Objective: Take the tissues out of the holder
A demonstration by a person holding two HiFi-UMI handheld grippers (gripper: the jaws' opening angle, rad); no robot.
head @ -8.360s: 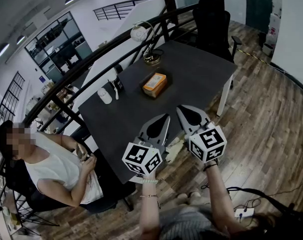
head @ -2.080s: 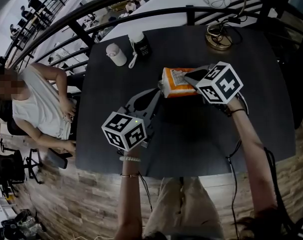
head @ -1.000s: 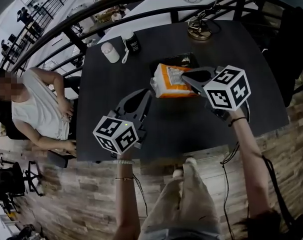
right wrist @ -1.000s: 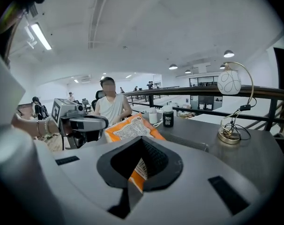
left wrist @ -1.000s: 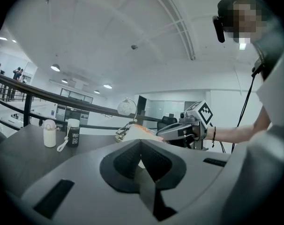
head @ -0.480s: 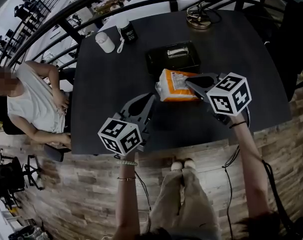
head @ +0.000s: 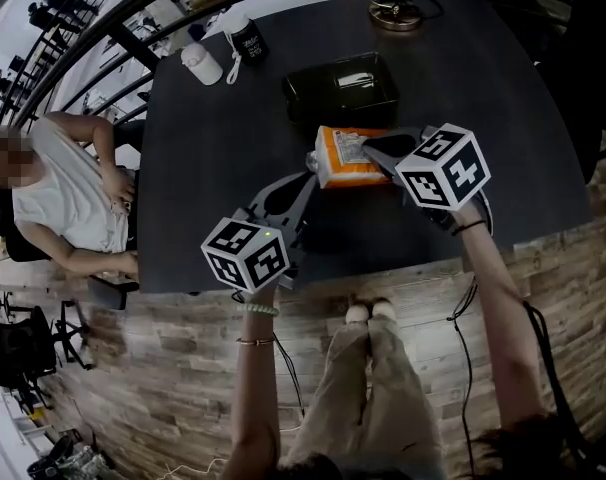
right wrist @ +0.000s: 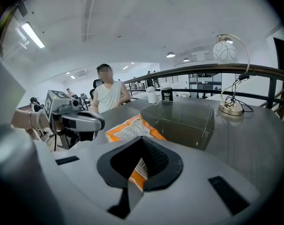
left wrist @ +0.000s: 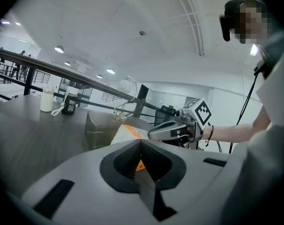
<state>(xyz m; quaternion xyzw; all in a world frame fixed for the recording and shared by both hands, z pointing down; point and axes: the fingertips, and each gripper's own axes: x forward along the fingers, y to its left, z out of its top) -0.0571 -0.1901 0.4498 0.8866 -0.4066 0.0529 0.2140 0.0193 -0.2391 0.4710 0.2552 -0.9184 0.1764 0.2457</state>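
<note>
Right claw (right wrist: pixel 140 139) pinching orange tissue pack (head: pixel 343 156) at its near end. Pack is out of holder (head: pixel 328 96), just beside it on near side, over bench (head: pixel 213 158); contact with bench unclear. Holder: dark open-top box. Left claw (left wrist: pixel 140 142) pressed together, nothing in it, tips just beside pack's left corner. White bottle (head: pixel 201 64) and black can (head: pixel 247 40) at far-left bench corner.

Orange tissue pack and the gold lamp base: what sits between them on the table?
The dark rectangular plastic holder, as the head view shows.
</note>
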